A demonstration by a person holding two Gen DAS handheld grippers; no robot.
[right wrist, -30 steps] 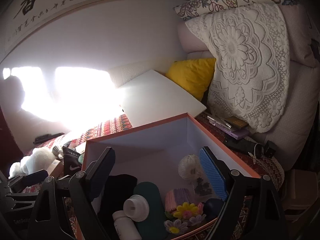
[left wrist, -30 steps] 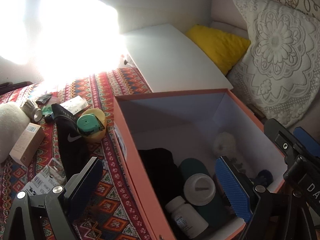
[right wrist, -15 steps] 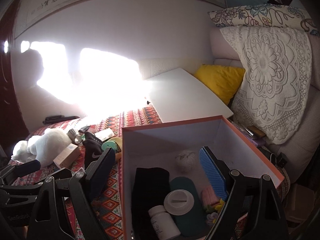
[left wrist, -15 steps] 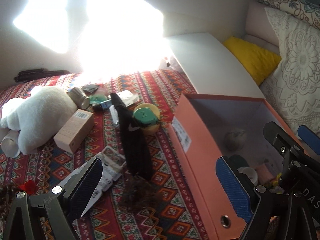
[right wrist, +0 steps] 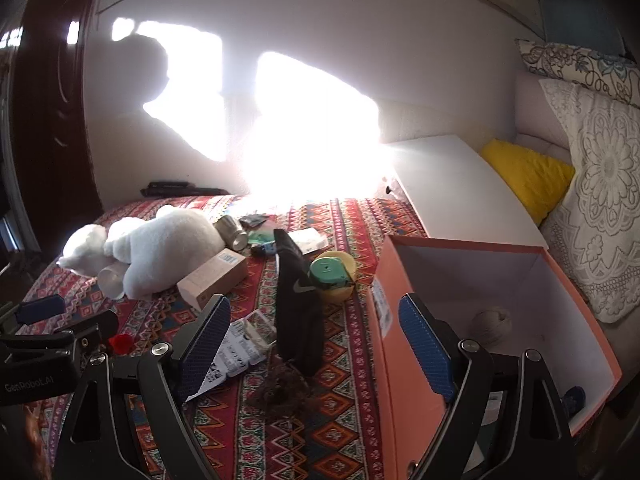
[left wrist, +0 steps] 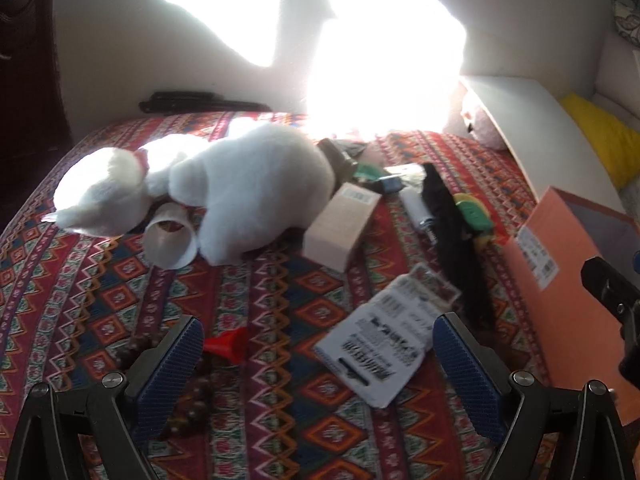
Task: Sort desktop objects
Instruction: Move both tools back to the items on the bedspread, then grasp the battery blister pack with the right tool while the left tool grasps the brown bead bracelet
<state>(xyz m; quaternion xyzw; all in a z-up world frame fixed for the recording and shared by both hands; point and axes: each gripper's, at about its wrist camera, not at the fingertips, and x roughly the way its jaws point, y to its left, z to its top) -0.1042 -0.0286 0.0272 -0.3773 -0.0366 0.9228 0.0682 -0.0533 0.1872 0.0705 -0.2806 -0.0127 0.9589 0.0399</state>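
My left gripper [left wrist: 316,344] is open over the patterned cloth, with nothing between its blue pads. Just ahead of it lie a white labelled packet [left wrist: 386,338], a small red piece [left wrist: 228,345] and a string of brown beads [left wrist: 192,396]. Further off lie a white plush toy [left wrist: 208,190], a tan carton [left wrist: 340,226], a black sock [left wrist: 454,240] and a green tape measure [left wrist: 474,214]. My right gripper [right wrist: 314,334] is open too, hanging empty over the black sock [right wrist: 298,308] and the left wall of the orange box [right wrist: 404,356].
A paper cup [left wrist: 170,236] lies under the plush toy. A metal cup [right wrist: 232,232] and small packets sit behind the carton [right wrist: 212,278]. A ball of twine [right wrist: 490,326] lies inside the box. A white board [right wrist: 460,188] and cushions [right wrist: 528,178] are at the right.
Both grippers have swung left, away from over the box's contents to over the cloth. The plush toy, packet and beads have come into the left wrist view. Both jaws stayed open.
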